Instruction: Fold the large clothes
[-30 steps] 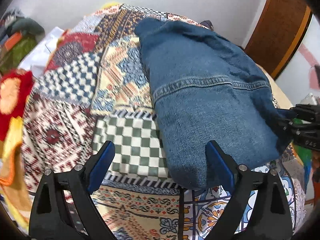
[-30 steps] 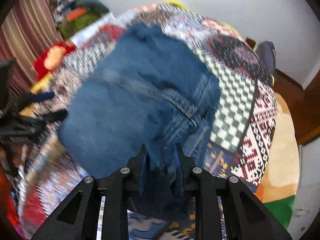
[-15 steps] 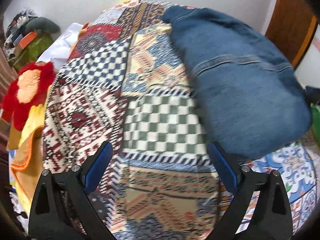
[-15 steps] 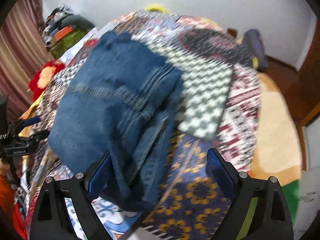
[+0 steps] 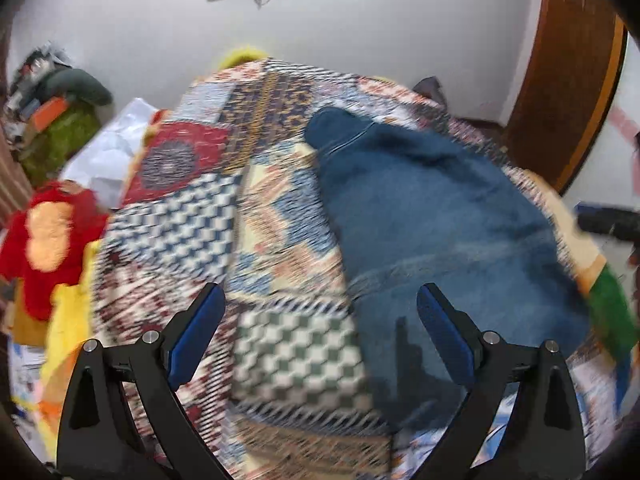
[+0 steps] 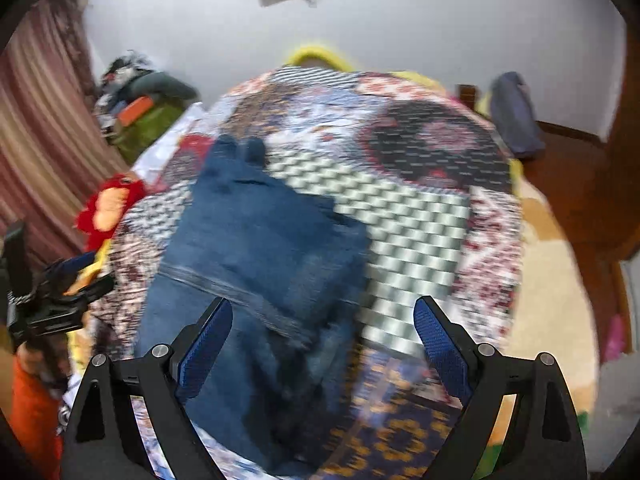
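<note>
A folded pair of blue denim jeans [image 5: 432, 232] lies on a patchwork bedspread [image 5: 260, 216]; the jeans also show in the right wrist view [image 6: 256, 248]. My left gripper [image 5: 320, 340] is open and empty, held above the near edge of the bed, left of the jeans. My right gripper [image 6: 324, 344] is open and empty, raised above the near end of the jeans. The left gripper also shows at the left edge of the right wrist view [image 6: 52, 300]. Both views are motion-blurred.
A red and orange plush [image 5: 44, 236] lies at the bed's left side. Green and orange clutter [image 5: 60, 128] sits by the white wall. A wooden door frame [image 5: 568, 80] stands at the right. A blue bundle [image 6: 516, 116] rests by the far bed corner.
My right gripper opened and let go of the jeans, which now lie folded on the bed. Both grippers have pulled back and tilted up, showing more wall.
</note>
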`<action>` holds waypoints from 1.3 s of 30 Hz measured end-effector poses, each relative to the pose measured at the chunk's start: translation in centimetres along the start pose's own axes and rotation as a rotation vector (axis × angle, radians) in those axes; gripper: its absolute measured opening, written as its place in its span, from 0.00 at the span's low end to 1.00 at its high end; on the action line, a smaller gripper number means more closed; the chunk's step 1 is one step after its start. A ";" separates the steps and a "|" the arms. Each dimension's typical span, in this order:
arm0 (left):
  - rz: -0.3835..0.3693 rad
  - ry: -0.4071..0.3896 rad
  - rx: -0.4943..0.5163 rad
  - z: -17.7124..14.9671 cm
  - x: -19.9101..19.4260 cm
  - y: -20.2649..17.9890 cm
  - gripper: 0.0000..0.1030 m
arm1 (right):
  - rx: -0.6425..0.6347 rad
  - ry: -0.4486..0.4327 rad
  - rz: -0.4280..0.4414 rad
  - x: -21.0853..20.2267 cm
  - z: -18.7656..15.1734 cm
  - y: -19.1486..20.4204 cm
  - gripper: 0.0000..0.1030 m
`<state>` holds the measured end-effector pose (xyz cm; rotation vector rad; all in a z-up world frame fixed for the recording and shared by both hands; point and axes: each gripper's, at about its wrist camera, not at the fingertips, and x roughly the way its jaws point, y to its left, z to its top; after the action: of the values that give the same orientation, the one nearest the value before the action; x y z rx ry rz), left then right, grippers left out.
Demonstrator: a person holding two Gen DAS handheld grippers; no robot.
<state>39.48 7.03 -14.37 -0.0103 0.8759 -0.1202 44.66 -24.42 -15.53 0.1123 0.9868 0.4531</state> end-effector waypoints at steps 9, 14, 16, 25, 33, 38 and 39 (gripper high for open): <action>-0.262 0.218 -0.183 0.8 7.9 0.4 0.95 | 0.126 0.202 0.125 8.2 -1.0 -3.4 0.89; -0.362 0.240 -0.252 0.9 10.3 0.9 0.96 | 0.198 0.281 0.303 11.0 -1.2 -5.5 0.89; -0.403 0.255 -0.295 1.1 11.5 1.1 0.96 | 0.196 0.292 0.323 12.0 -0.8 -5.5 0.94; -0.492 0.293 -0.328 2.4 14.4 -0.3 0.98 | 0.284 0.286 0.407 15.1 1.1 -6.4 0.97; -0.474 0.260 -0.235 3.6 12.9 -3.0 0.70 | 0.334 0.293 0.434 15.5 2.4 -4.9 0.67; -0.454 0.208 -0.195 4.5 9.8 -3.8 0.59 | 0.275 0.253 0.419 13.6 3.6 -2.6 0.55; -0.449 0.190 -0.184 4.8 8.8 -3.9 0.59 | 0.258 0.246 0.419 13.1 4.0 -2.0 0.54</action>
<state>48.37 2.03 -17.78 -0.3742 1.0615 -0.4651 54.68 -20.29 -24.16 0.5120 1.2663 0.7330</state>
